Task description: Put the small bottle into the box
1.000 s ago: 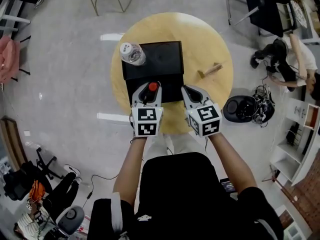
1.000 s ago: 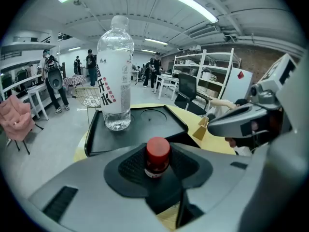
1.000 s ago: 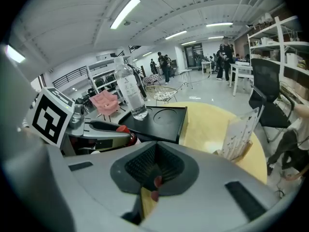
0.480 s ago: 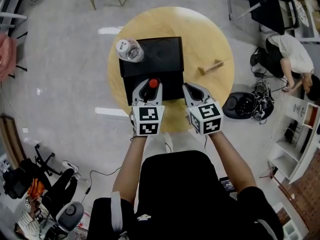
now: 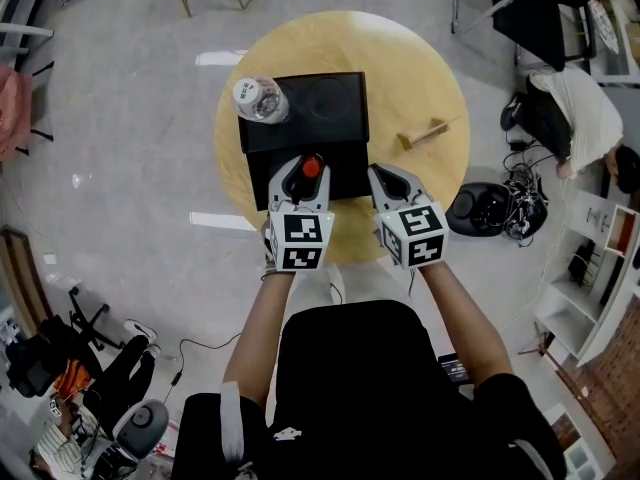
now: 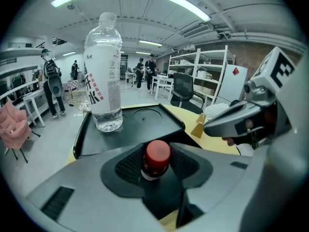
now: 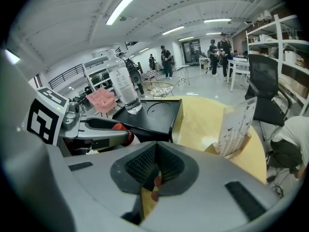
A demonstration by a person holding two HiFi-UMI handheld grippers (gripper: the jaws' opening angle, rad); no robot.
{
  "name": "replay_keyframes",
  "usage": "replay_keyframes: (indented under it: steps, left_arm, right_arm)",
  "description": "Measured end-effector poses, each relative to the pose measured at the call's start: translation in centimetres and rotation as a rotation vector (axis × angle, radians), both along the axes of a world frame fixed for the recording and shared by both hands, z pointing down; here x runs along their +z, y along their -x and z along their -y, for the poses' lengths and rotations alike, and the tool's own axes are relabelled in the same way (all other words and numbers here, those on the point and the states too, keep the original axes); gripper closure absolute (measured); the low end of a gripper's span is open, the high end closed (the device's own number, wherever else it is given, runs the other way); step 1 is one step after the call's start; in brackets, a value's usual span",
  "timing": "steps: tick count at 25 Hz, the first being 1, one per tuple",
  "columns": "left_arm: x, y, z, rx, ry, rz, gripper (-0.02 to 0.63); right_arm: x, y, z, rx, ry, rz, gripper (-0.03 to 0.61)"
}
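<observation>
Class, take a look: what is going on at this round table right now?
A person holds tongs in each hand. The left tongs grip a small red-capped bottle at the near side of the black box on the round table. The right tongs are shut and empty alongside. A large water bottle stands in the box's far left corner.

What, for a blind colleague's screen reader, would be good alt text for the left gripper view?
The left gripper grips a small red-capped bottle upright between its jaws. Beyond it a black box sits on a wooden table, a tall clear water bottle standing in its left corner; the right gripper shows at right.
</observation>
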State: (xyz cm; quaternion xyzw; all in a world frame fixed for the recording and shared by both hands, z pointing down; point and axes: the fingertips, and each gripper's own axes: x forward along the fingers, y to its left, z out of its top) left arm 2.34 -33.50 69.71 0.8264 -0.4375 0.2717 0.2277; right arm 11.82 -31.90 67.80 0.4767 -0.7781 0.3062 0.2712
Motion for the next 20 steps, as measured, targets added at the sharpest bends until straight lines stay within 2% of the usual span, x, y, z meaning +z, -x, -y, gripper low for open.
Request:
replay_keyframes:
  steps: [9,20]
  left_arm:
    - [-0.8,-0.2,0.4,0.011,-0.036,-0.008,0.439]
    - [-5.2,0.6,-0.2,0.016,-0.084,-0.044,0.440]
  right_arm:
    - [0.0,-0.3,0.0,0.006,0.003,-0.006,0.580]
    - [-1.9,-0.3,-1.1,0.029,-0.040,-0.007,0.580]
